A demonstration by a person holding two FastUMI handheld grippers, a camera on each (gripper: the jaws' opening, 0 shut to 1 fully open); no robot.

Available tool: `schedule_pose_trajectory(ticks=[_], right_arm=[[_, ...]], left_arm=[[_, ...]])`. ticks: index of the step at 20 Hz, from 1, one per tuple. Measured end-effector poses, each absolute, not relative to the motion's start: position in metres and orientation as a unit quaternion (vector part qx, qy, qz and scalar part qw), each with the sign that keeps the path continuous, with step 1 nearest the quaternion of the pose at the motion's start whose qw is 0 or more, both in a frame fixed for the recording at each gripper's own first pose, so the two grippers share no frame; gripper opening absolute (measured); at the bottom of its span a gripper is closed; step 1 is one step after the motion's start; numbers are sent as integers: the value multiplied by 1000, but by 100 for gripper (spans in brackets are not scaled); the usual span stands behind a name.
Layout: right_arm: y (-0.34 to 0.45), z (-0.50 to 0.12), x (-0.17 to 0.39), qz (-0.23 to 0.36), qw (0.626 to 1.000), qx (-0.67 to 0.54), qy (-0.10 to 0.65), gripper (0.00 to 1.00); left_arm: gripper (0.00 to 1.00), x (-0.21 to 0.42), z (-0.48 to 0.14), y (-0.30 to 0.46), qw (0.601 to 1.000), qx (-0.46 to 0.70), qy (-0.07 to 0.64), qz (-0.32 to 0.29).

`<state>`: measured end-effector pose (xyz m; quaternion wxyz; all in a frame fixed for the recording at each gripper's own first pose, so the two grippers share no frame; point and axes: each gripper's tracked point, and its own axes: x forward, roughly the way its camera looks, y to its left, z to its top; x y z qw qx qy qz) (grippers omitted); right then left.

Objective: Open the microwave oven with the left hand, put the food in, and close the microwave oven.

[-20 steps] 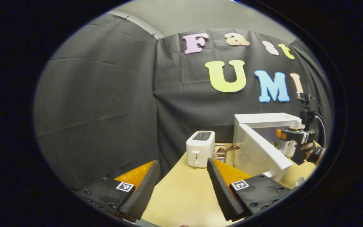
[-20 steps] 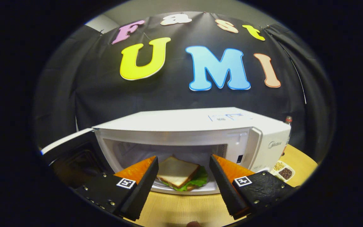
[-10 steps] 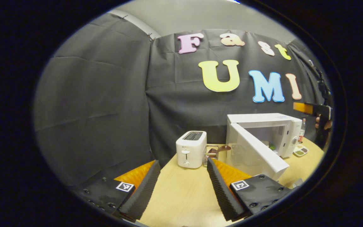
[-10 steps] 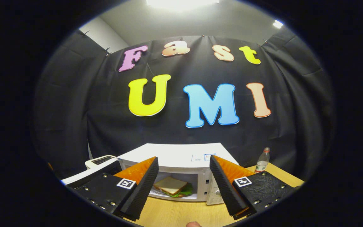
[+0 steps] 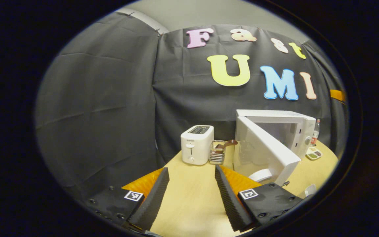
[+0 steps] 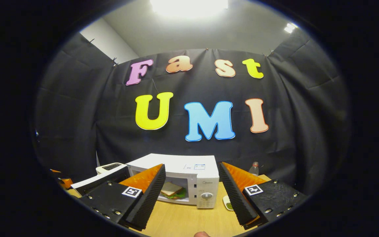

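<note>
With the sandwich (image 6: 172, 190) inside the microwave (image 6: 189, 179), both the right gripper (image 6: 192, 192) and left gripper (image 5: 192, 194) hung released, fingers spread; the door (image 5: 268, 149) stood open, awaiting closure.

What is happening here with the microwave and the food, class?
A person holds a gripper in each hand at a wooden table. The microwave stands with its door swung open, and a sandwich already sits inside. The right gripper is open and empty, away from the oven. The left gripper is open too, short of the door, which is not yet closed.
</note>
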<state>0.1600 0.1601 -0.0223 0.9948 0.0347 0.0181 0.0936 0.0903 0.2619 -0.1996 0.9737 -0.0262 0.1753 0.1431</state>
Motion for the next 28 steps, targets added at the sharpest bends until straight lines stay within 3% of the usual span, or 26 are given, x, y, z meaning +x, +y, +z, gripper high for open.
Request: schedule_pose_trajectory(ticks=[1, 6, 7, 8, 10, 28], right_arm=[[152, -22, 156, 90, 995, 33, 19, 98], [121, -23, 141, 72, 997, 32, 25, 98], [117, -24, 138, 71, 997, 32, 27, 98], [114, -24, 136, 68, 997, 34, 29, 98], [107, -24, 134, 64, 997, 35, 29, 98], [58, -38, 134, 8, 998, 22, 50, 98]], left_arm=[[92, 89, -208, 257, 972, -28, 183, 142], [33, 96, -226, 238, 970, -30, 204, 129], [31, 102, -229, 232, 970, -28, 207, 123], [24, 98, -229, 233, 968, -14, 210, 139], [7, 102, -227, 214, 970, -19, 215, 112], [7, 170, -205, 42, 976, -7, 192, -101]])
